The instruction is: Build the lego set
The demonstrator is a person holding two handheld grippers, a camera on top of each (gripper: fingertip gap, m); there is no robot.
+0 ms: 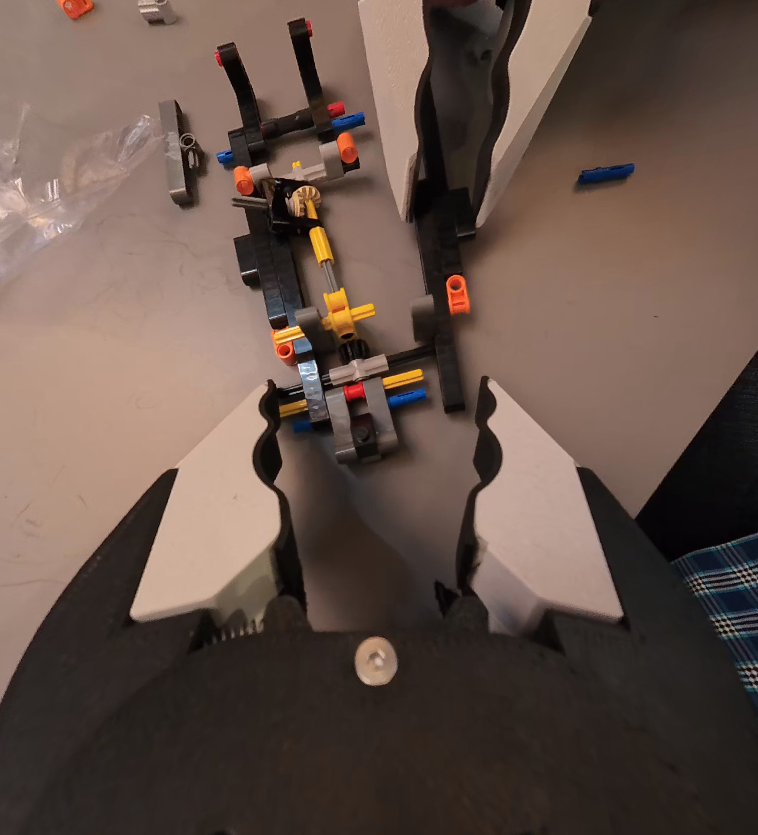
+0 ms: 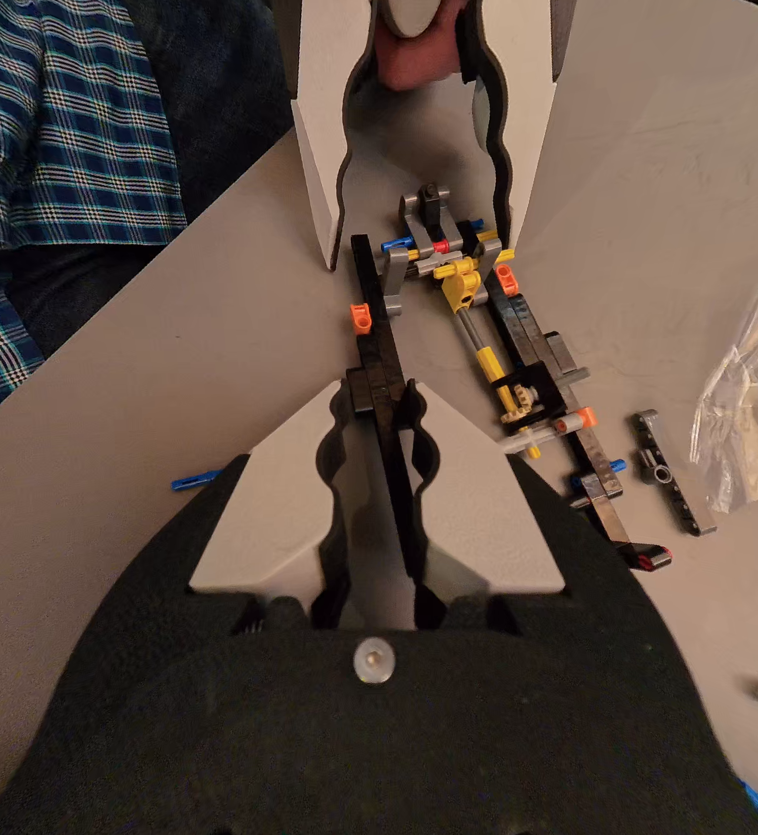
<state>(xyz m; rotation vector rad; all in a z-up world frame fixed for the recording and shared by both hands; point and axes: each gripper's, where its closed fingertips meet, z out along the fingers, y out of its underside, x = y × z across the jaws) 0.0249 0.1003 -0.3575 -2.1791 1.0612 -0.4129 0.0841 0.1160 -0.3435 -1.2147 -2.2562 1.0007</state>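
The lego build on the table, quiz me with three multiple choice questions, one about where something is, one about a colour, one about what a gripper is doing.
1. Where does the loose blue pin lie?
A. on the table, apart from the build
B. inside the plastic bag
C. between the left gripper's fingers

2. What colour is the connector on the long black beam?
A. green
B. orange
C. white

3. What state is the right gripper in?
A. wide open over bare table
B. out of view
C. shut on the long black beam

Answers:
1 A, it lies alone on the bare table.
2 B, it shows orange in both views.
3 C, its fingers pinch the beam's end, while the left gripper is open.
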